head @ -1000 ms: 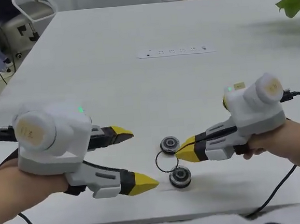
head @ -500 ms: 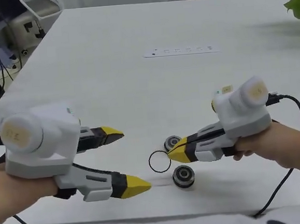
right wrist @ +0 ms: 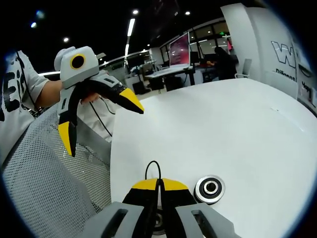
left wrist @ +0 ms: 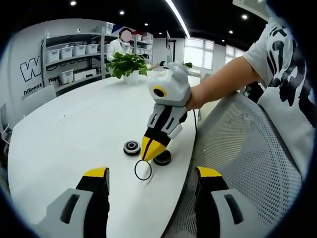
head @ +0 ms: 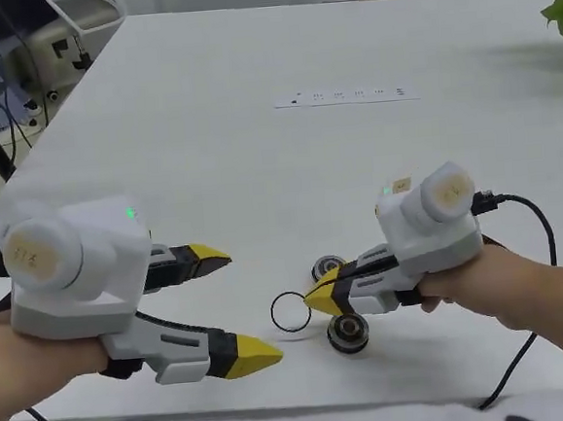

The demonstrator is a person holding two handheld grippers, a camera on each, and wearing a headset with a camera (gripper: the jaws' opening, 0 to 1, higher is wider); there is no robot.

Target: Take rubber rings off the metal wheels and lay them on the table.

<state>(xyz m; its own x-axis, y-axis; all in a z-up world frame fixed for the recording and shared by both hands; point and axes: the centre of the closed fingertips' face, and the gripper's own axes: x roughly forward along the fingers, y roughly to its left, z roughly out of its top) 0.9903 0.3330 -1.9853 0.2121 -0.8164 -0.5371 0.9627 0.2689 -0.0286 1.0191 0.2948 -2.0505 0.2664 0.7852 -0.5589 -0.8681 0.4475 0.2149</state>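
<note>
Right gripper (head: 313, 299), clamped on ring (head: 273, 314), has drawn it left, clear of wheels (head: 348, 330); left gripper (head: 253, 305) gapes wide; lay-down remains.

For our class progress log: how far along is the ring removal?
Done: one ring is off its wheel. In hand: the right gripper pinches it near the table; the left gripper is open. Left: release it; whether the two wheels carry more rings is unclear.

I'm getting bright, even light from the ceiling strips (left wrist: 174, 15). The white table (head: 255, 125) is glaring and washing out at the far end. Shadows are falling faint. Fisheye is bending the edges of both gripper views.
</note>
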